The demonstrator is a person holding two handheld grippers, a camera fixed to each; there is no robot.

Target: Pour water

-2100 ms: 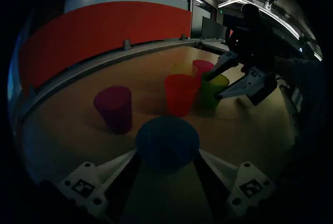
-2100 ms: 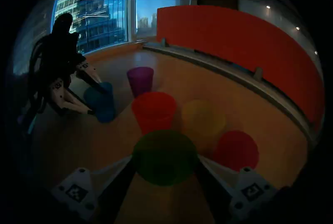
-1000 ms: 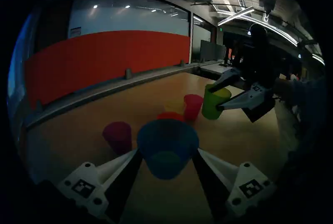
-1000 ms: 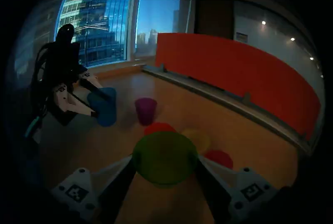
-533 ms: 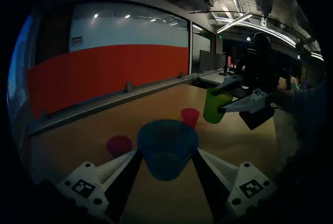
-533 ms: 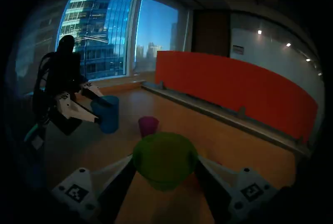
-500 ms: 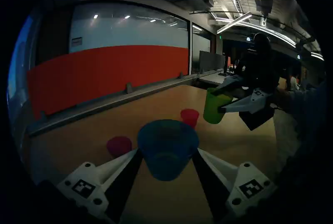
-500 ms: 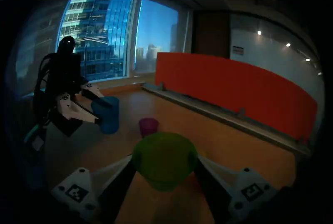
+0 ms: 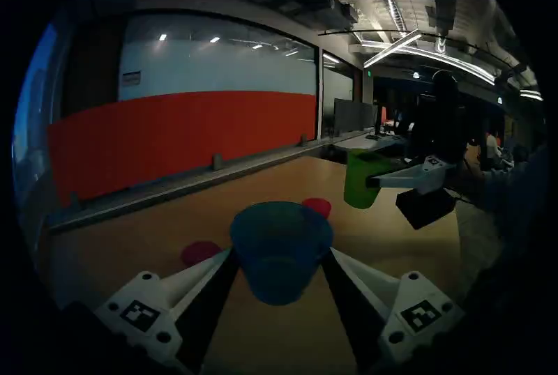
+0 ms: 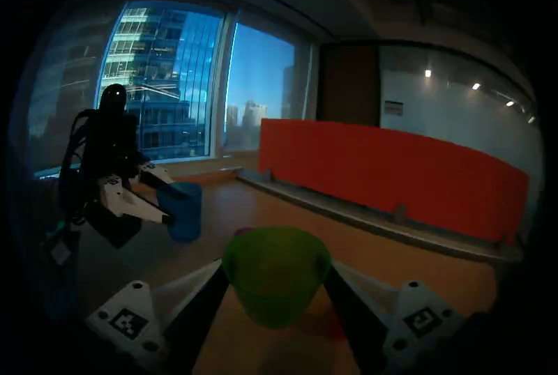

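Note:
In the left gripper view my left gripper is shut on a blue cup, held upright above the wooden table. Farther off to the right, the right gripper holds a green cup in the air. In the right gripper view my right gripper is shut on that green cup, upright. At the left of that view the left gripper carries the blue cup. The inside of both cups is too dark to tell any water.
A pink cup and a magenta cup stand on the table below my left gripper. An orange partition runs along the table's far edge. Windows stand behind the left gripper. A person's sleeve is at the right.
Both grippers have risen with their cups, from table level 2.1 s ago to well above it now. The cups left on the table have sunk lower in both views.

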